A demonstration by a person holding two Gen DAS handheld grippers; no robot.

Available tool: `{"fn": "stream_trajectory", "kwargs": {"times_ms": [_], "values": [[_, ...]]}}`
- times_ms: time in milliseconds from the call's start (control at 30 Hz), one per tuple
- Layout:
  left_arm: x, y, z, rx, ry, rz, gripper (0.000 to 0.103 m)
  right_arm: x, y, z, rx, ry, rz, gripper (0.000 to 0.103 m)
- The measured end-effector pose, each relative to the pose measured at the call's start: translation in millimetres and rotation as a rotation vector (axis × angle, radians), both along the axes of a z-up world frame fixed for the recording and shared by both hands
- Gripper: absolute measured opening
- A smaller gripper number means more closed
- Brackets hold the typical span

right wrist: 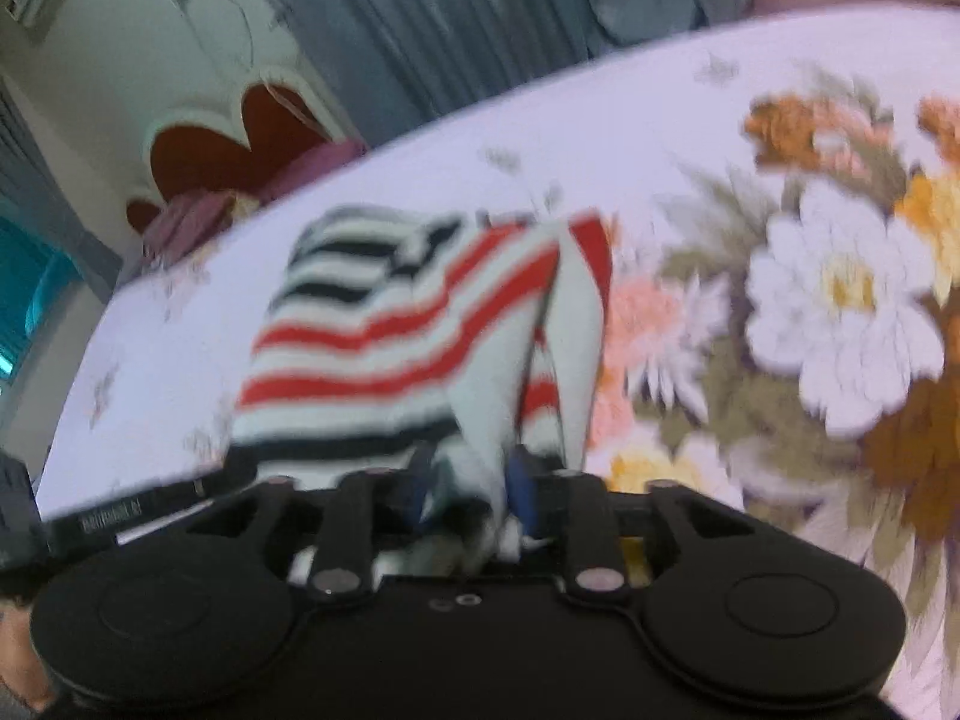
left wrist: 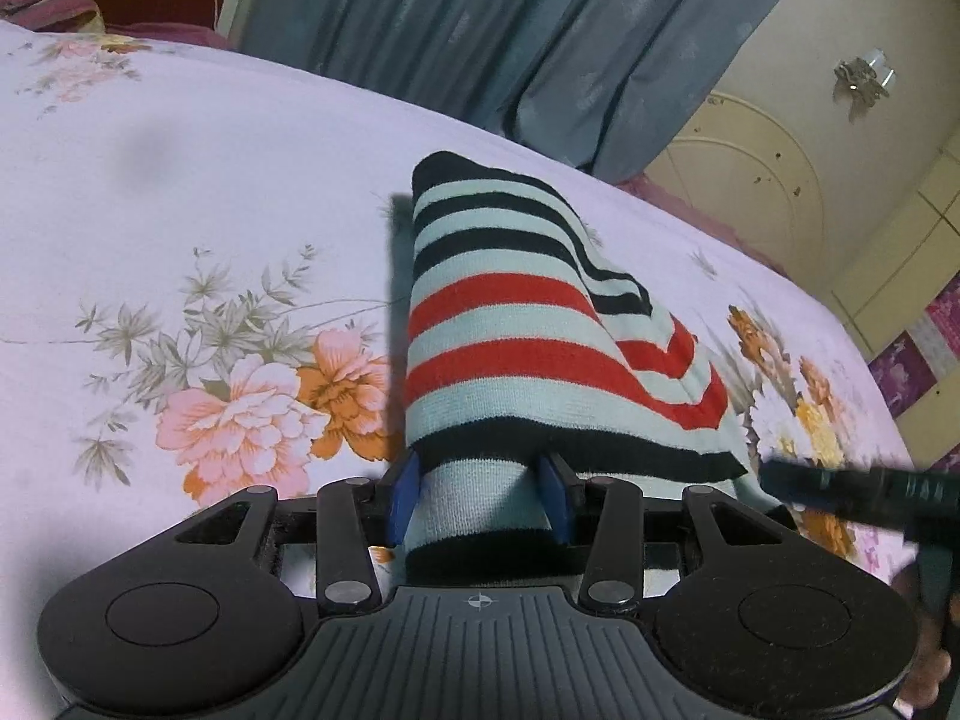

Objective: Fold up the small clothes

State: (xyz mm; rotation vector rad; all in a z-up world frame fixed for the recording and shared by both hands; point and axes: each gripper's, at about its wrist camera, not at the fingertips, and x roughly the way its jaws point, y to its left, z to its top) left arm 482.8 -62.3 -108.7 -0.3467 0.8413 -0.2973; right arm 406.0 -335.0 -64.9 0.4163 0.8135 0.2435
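A small knitted garment striped in pale mint, red and black lies rolled and lifted over the floral bedsheet. My left gripper is shut on its near end, blue pads pressing both sides of the thick fold. In the right wrist view, which is blurred, the same striped garment bunches up, and my right gripper is shut on a gathered edge of it. The right gripper's black finger shows at the right edge of the left wrist view, beside the garment.
The bed runs wide to the left and far side. Grey-blue curtains hang behind it. A cream cupboard with keys stands at the right. A dark red headboard and purple pillow sit at the bed's head.
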Motion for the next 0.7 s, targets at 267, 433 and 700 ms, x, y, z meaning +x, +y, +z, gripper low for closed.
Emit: {"fn": "stream_trajectory", "kwargs": {"times_ms": [267, 433, 700], "values": [[0, 1, 1, -0.003, -0.004, -0.002, 0.043, 38, 13, -21, 0.020, 0.061, 0.057, 0.033], [-3, -14, 17, 0.068, -0.059, -0.034, 0.032, 30, 25, -4, -0.101, -0.019, 0.101, 0.019], [2, -60, 23, 0.295, -0.084, -0.131, 0.024, 34, -4, -30, -0.037, 0.028, 0.081, 0.020]]}}
